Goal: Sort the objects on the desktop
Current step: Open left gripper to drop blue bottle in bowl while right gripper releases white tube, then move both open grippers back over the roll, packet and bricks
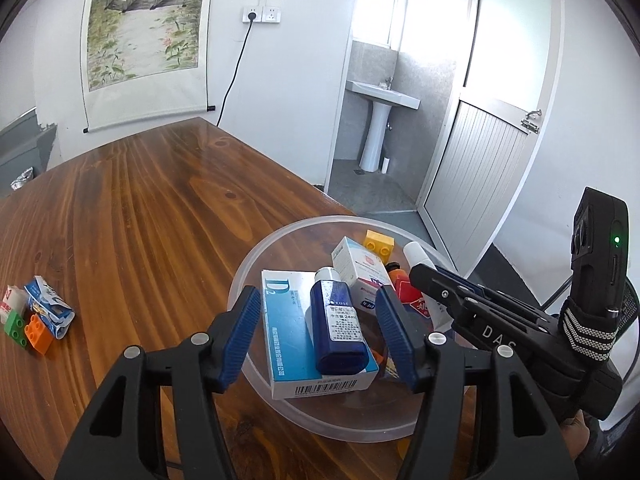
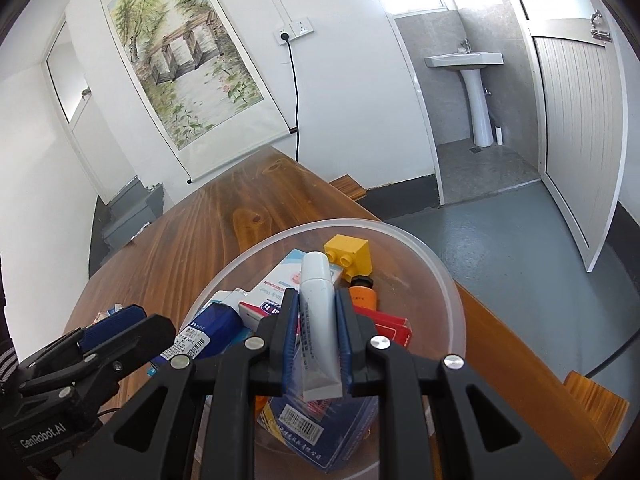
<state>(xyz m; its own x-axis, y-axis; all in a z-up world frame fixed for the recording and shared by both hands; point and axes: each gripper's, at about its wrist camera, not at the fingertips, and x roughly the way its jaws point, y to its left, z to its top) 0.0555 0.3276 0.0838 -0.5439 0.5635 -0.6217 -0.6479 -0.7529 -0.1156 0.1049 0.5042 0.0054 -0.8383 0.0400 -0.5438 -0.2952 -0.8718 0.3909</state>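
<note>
Our right gripper [image 2: 317,334] clamps the pale grey squeeze tube [image 2: 318,320] at frame centre; our left gripper [image 1: 316,338] hangs spread wide. We should lift it straight out of the clear plastic bowl [image 2: 448,280].

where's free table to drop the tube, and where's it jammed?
Free: the bare wooden table between the toy-brick cluster at its left edge and the clear bowl, on to the far corner. Jammed: the bowl, piled with boxes, blue bottle, yellow brick. Right hand-held gripper holds the white tube above it.
</note>
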